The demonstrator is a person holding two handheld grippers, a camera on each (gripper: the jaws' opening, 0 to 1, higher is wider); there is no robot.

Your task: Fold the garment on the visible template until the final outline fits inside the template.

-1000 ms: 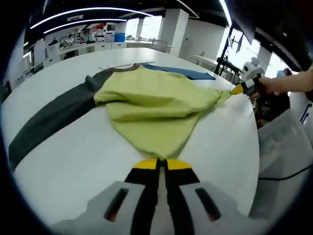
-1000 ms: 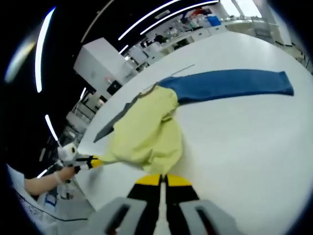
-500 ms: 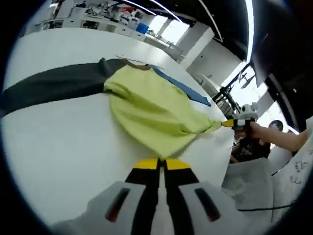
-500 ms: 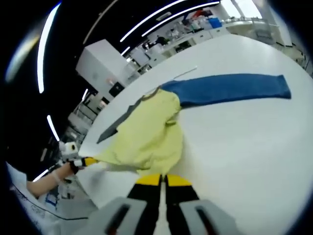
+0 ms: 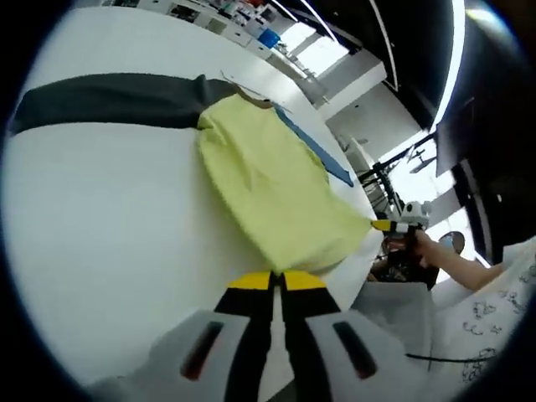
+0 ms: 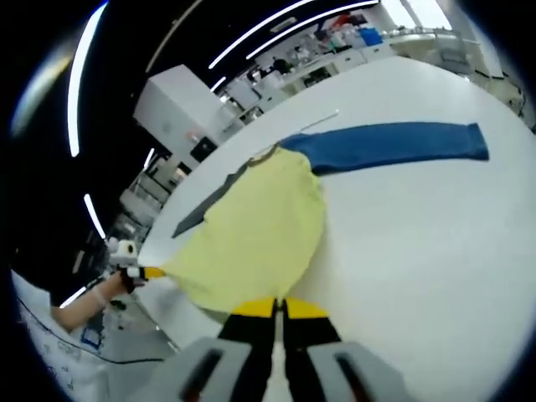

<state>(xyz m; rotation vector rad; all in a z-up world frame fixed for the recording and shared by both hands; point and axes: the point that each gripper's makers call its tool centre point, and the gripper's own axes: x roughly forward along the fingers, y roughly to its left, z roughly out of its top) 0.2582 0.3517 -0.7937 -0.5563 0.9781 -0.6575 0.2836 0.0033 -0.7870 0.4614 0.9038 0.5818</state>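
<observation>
Both grippers [image 5: 277, 280] [image 6: 280, 307] have jaws pinching the shirt [image 5: 272, 188] hem, spread flat on the bench [image 5: 100, 234], so folding hasn't really started.

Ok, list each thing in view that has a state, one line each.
Garment: yellow body spread flat on the table, hem held taut at both corners.
Grey sleeve: stretched out straight, unfolded.
Blue sleeve: stretched out straight, unfolded.
Left gripper: shut on the garment's hem.
Right gripper: shut on the garment's hem.
Table: white, bearing the garment.
</observation>
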